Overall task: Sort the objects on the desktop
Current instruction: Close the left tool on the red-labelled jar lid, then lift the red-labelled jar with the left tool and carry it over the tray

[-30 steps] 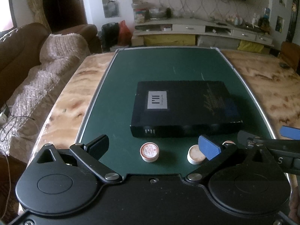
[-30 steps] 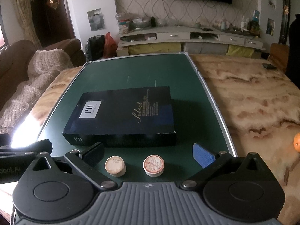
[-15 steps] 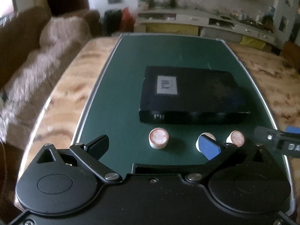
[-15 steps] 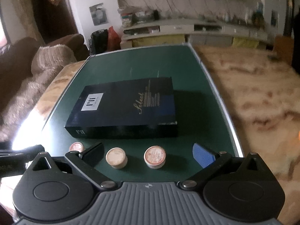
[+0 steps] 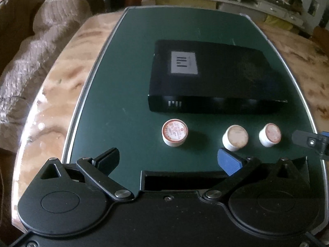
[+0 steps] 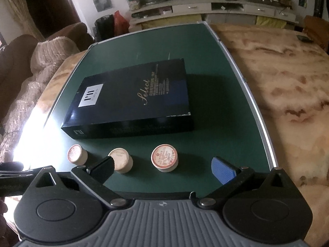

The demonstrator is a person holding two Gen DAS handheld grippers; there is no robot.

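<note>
A dark box (image 5: 213,76) with a white label lies on the green mat (image 5: 127,103); it also shows in the right wrist view (image 6: 131,100). Three small round white jars stand in a row in front of it: left (image 5: 174,132), middle (image 5: 235,137), right (image 5: 270,134). In the right wrist view they are left (image 6: 76,154), middle (image 6: 121,160), right (image 6: 165,157). My left gripper (image 5: 168,161) is open and empty, just short of the left jar. My right gripper (image 6: 162,169) is open and empty, just short of the right jar.
The mat lies on a marbled table (image 6: 287,82). A brown sofa with a knitted throw (image 5: 41,41) stands to the left. A low TV cabinet (image 6: 205,10) stands at the back. The right gripper's finger shows at the left wrist view's right edge (image 5: 310,142).
Both grippers have risen and tilted down, so all three jars now show in each view. The jars and the box have not moved. Both grippers stay open.
</note>
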